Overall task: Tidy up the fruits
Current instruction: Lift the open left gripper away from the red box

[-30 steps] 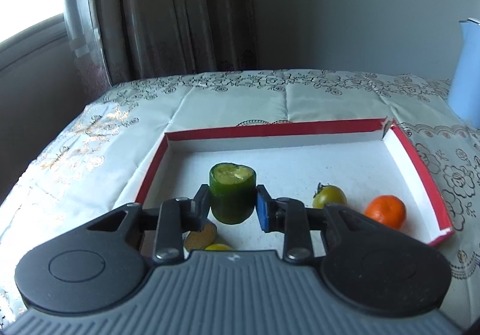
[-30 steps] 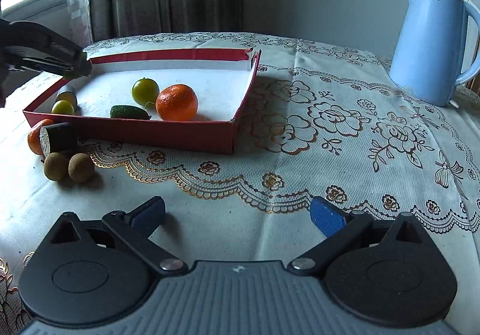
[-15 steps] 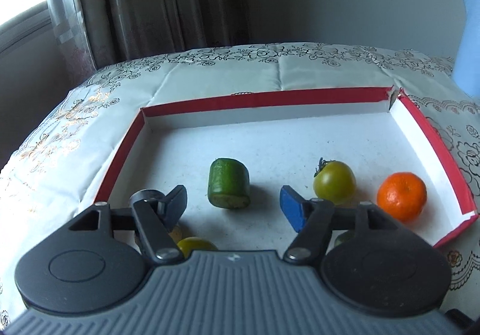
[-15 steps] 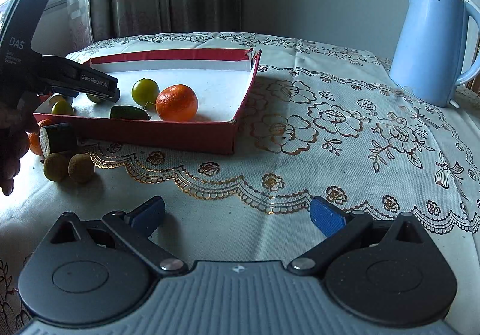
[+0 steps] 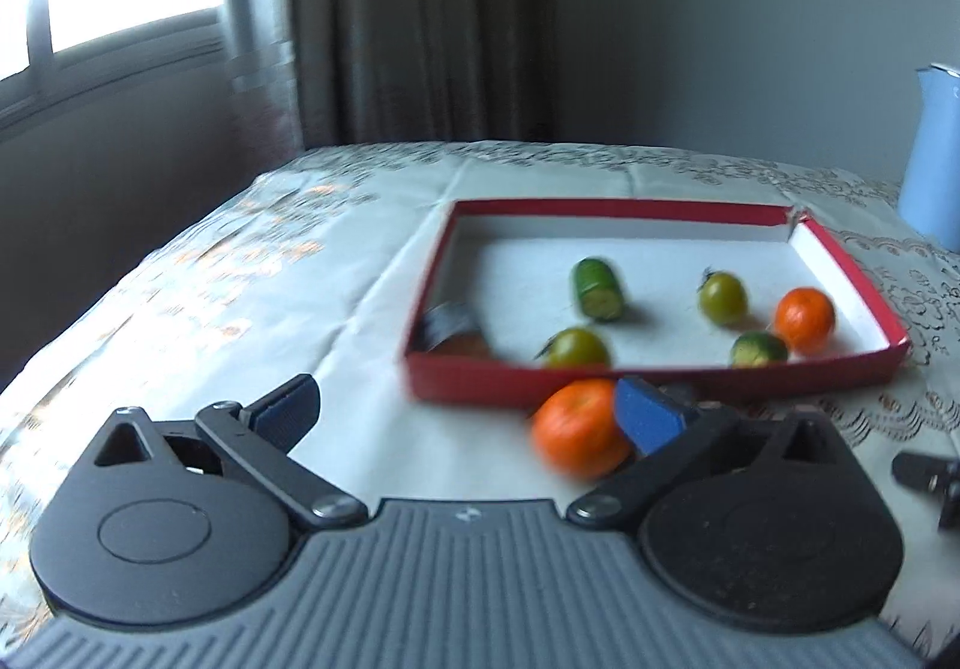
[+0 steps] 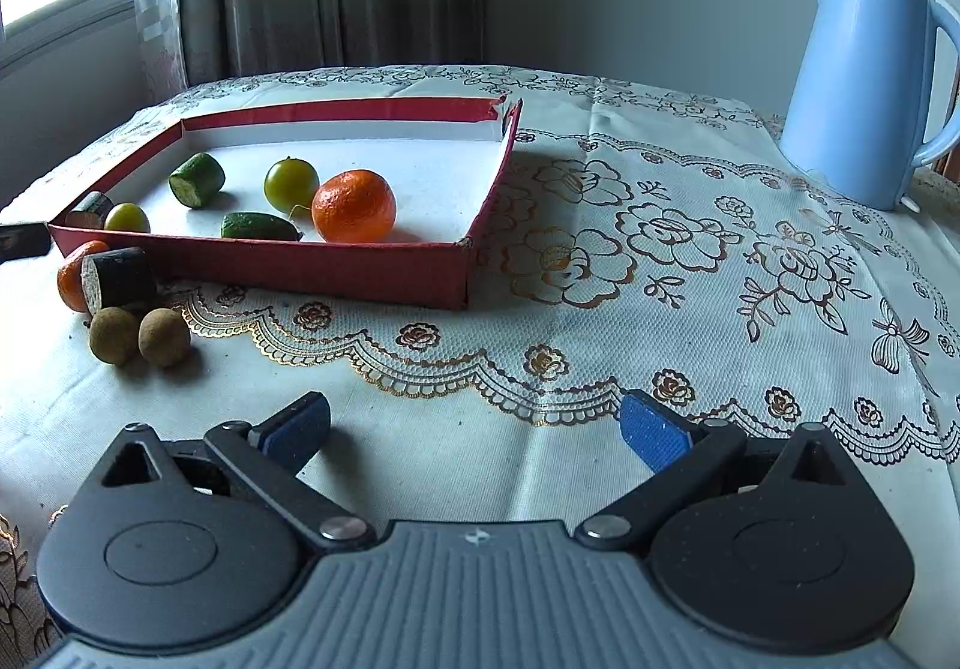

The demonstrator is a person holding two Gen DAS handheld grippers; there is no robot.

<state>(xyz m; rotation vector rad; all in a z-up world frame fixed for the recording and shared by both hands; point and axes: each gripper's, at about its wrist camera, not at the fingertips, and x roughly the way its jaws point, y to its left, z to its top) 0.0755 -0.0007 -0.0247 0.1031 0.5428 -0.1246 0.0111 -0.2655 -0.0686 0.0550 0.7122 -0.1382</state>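
A shallow red cardboard tray with a white floor (image 6: 336, 267) sits on a cream floral tablecloth (image 6: 660, 273) and holds six pieces of fruit, among them a short green cucumber-like stub (image 5: 597, 289) lying on its side. Outside its near wall wait a round orange mandarin (image 5: 576, 429), a dark cut stub (image 6: 117, 276) and two brown longans (image 6: 141, 336). The stub could roll, and the left gripper (image 5: 468, 408), jaws just opened wide and empty, could knock the mandarin beside its blue pad; the right gripper (image 6: 474, 423) hangs spread and empty.
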